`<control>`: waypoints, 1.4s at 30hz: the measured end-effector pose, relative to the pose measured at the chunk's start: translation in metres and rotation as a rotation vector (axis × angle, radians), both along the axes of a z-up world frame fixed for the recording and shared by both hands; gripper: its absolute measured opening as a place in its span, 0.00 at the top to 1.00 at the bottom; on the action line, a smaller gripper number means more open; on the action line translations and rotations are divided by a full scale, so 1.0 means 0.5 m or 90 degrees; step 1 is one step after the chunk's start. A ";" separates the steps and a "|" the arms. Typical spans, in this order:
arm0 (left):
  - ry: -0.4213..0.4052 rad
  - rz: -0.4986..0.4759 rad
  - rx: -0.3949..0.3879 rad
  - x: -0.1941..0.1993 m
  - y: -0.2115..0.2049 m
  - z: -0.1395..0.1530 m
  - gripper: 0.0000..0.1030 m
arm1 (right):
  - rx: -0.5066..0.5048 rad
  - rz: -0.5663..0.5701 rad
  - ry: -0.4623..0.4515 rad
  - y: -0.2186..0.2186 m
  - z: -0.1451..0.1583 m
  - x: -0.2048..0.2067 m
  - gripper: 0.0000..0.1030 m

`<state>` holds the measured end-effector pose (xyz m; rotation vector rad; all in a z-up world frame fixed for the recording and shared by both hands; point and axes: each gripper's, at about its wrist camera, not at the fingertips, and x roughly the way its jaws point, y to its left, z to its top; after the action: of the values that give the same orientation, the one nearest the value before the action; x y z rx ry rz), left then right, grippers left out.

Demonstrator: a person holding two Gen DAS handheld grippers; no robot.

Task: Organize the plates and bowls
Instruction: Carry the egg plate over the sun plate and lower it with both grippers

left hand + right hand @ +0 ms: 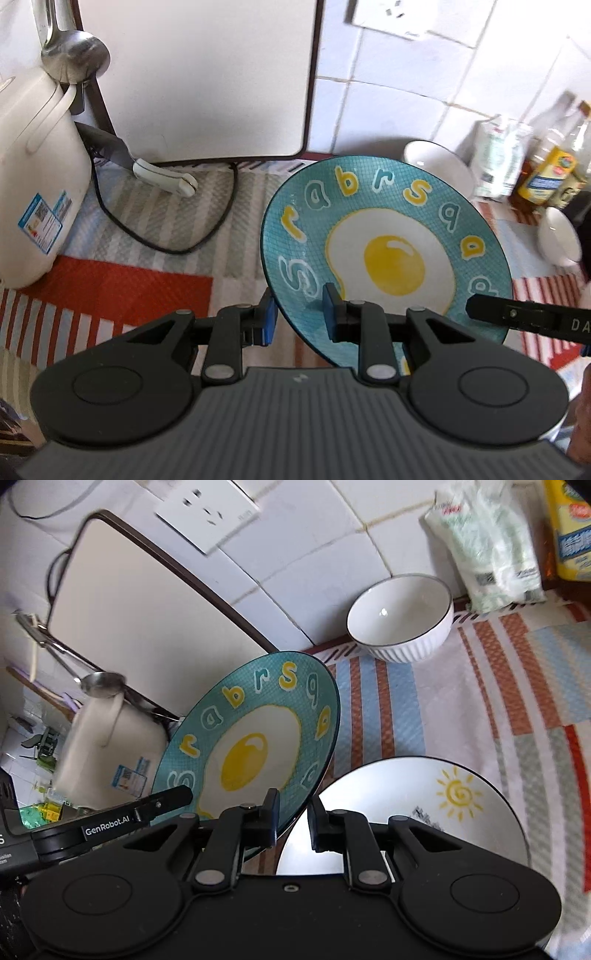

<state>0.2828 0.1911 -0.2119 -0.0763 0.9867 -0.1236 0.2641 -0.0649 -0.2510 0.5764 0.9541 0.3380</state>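
Above the striped mat [480,701], the left gripper [299,317] and right gripper [293,818] are each clamping opposite rims of the teal egg plate [388,254], likely sharing its weight for stacking.

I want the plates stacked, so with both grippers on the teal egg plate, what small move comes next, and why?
Probably carry the teal fried-egg plate sideways over the white sun-print plate and level it. Left gripper and right gripper pinch its rim, it hangs tilted, off the striped cloth, beside the sun plate.
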 end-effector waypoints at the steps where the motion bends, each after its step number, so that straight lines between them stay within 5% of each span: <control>1: 0.000 -0.004 -0.002 -0.013 -0.005 0.010 0.77 | 0.002 -0.004 -0.001 -0.004 0.012 -0.012 0.81; 14: 0.021 -0.065 -0.026 -0.115 -0.070 0.032 0.77 | -0.021 -0.029 0.008 -0.062 0.067 -0.141 0.79; 42: 0.108 -0.113 -0.007 -0.132 -0.132 -0.081 0.77 | -0.018 -0.080 0.102 -0.095 -0.028 -0.217 0.74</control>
<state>0.2168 0.1251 -0.2523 -0.0089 1.1622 -0.2883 0.1558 -0.1126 -0.2649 0.6411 1.0698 0.1675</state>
